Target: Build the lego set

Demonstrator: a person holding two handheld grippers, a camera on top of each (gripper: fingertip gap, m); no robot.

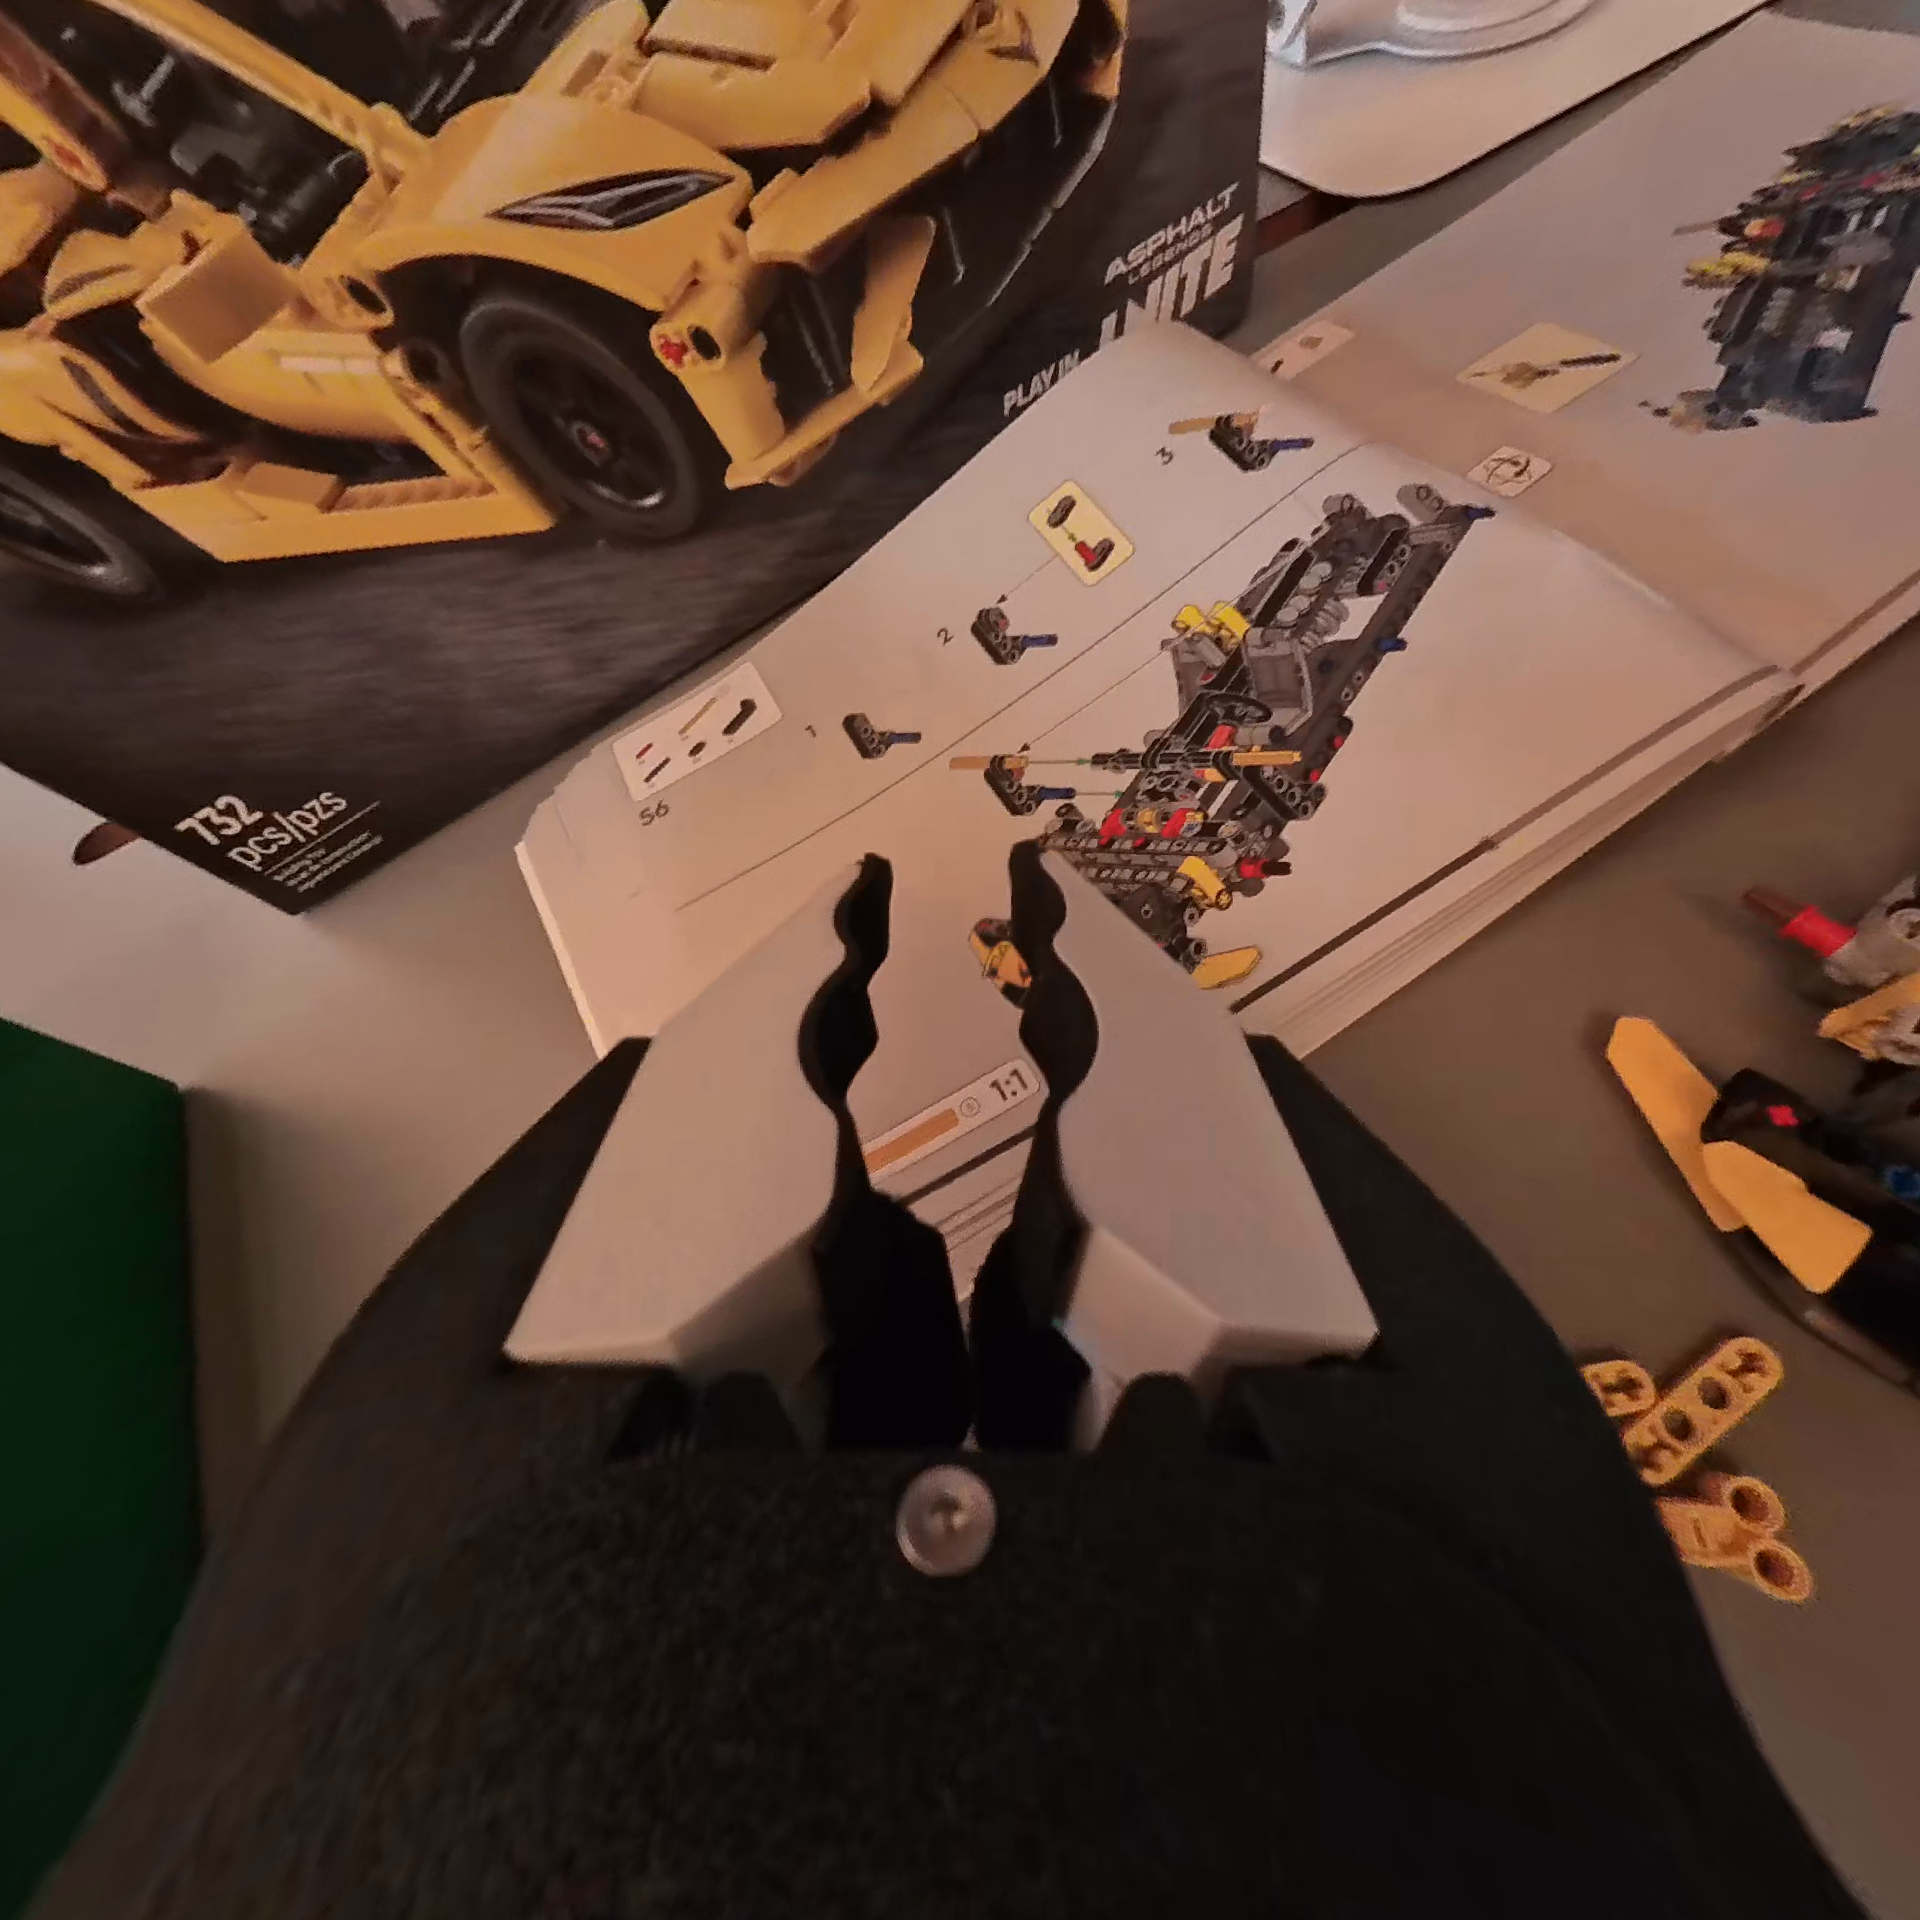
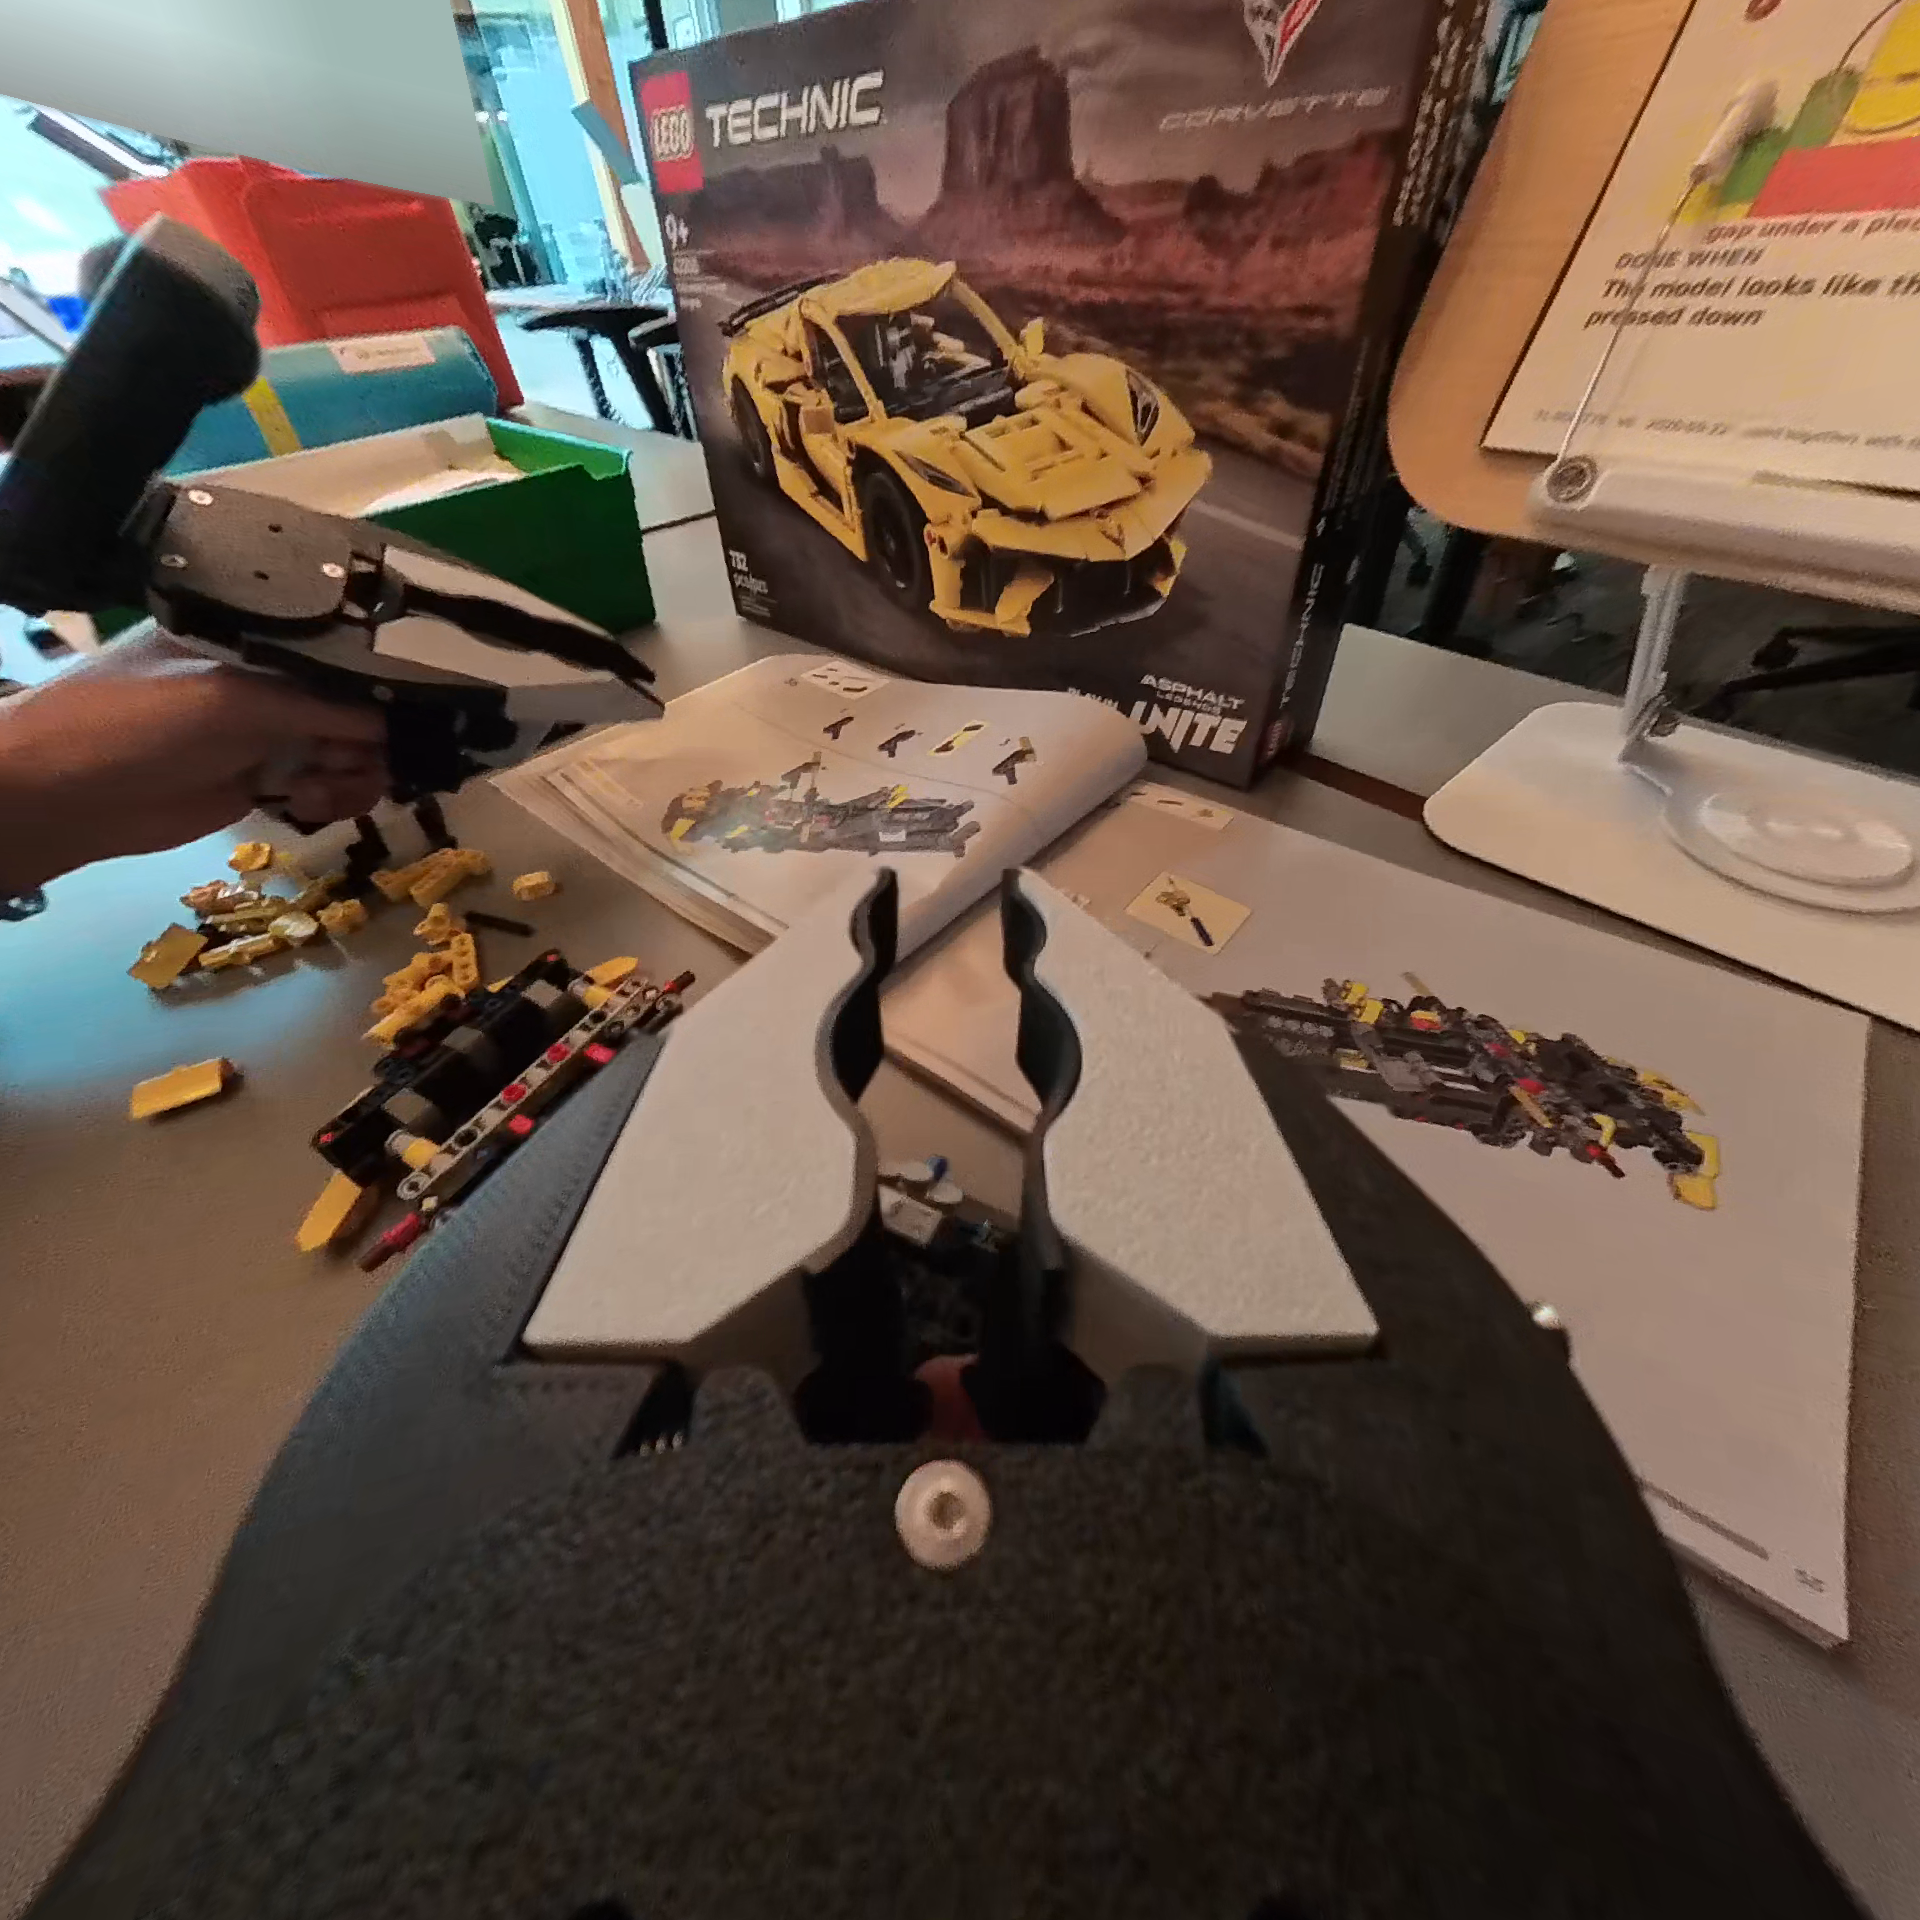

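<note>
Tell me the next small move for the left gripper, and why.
Probably swing the left gripper right and down toward the loose yellow pieces. Its jaws stand apart holding nothing, hovering over the open instruction booklet, while the half-built chassis lies untouched on the table.

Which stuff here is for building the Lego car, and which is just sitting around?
For the build:
half-built car
loose yellow pieces
open booklet
Lego box
left tool, open
right tool, open

Just sitting around:
green box
red bin
white stand holding a printed sheet
</note>
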